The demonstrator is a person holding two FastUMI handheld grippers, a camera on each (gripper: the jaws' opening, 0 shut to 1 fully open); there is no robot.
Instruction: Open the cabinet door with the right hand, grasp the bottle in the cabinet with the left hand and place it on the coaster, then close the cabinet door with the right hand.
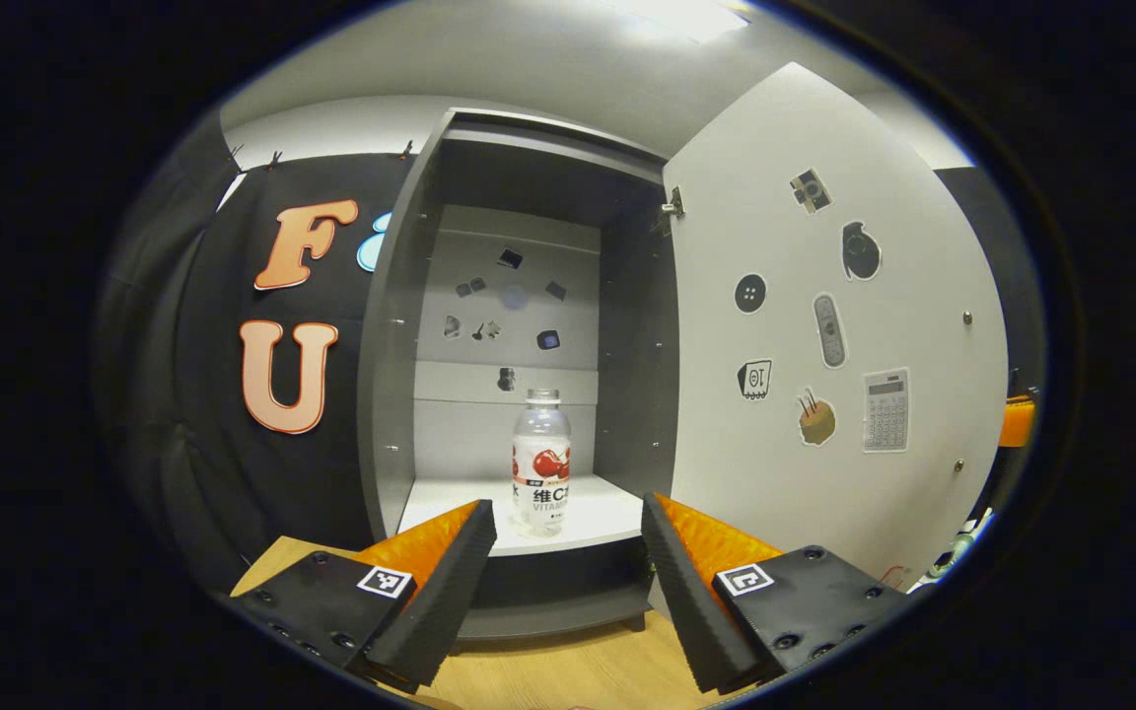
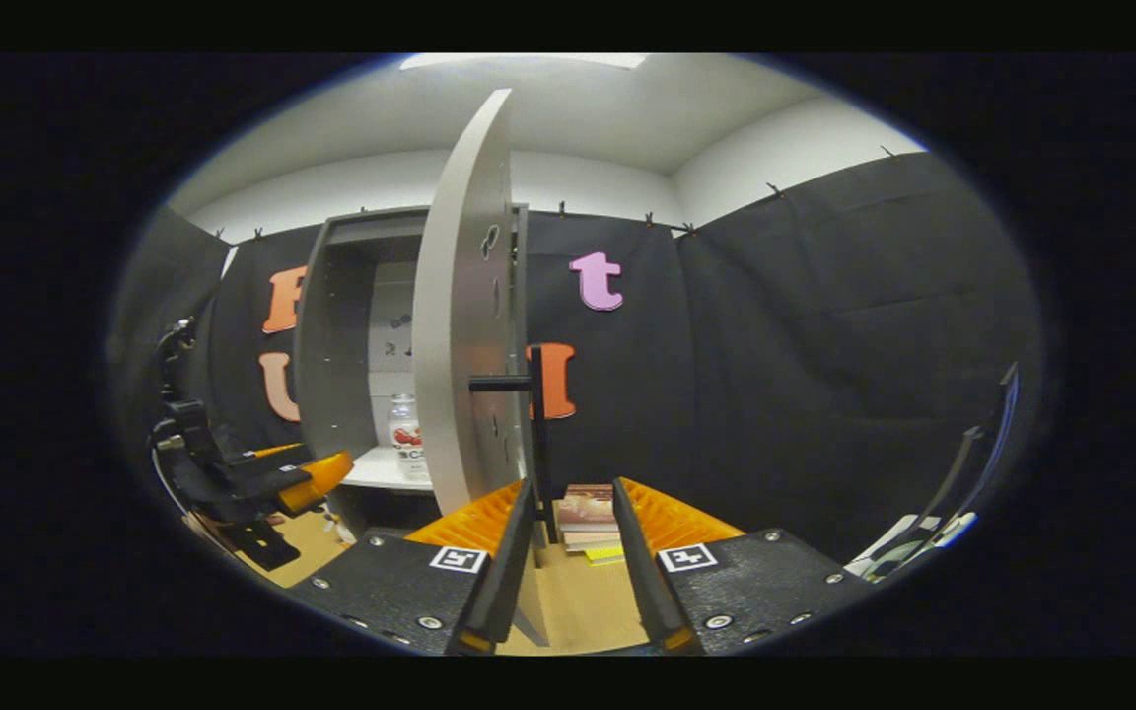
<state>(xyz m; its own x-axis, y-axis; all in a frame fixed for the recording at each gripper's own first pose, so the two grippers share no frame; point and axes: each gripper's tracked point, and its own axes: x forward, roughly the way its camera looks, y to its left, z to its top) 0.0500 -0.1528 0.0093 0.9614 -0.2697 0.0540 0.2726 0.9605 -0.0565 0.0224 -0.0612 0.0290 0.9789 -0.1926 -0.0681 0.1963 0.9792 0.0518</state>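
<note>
The grey cabinet (image 1: 390,325) stands open, its white door (image 1: 824,394) swung out to the right. A clear bottle (image 1: 541,463) with a red and white label stands upright on the white shelf (image 1: 450,508). My left gripper (image 1: 568,513) is open in front of the shelf, short of the bottle and not touching it. In the right gripper view the door (image 2: 464,325) is seen edge-on, and its black bar handle (image 2: 536,424) stands in the gap of my open right gripper (image 2: 573,491), close to the left finger. The bottle (image 2: 405,424) and the left gripper (image 2: 307,473) show there too.
The cabinet sits on a wooden table (image 1: 568,671). A small stack of books (image 2: 588,518) lies on the table behind the door. Black cloth walls close the booth at the back and right. Stickers cover the door's inner face and the cabinet's back panel.
</note>
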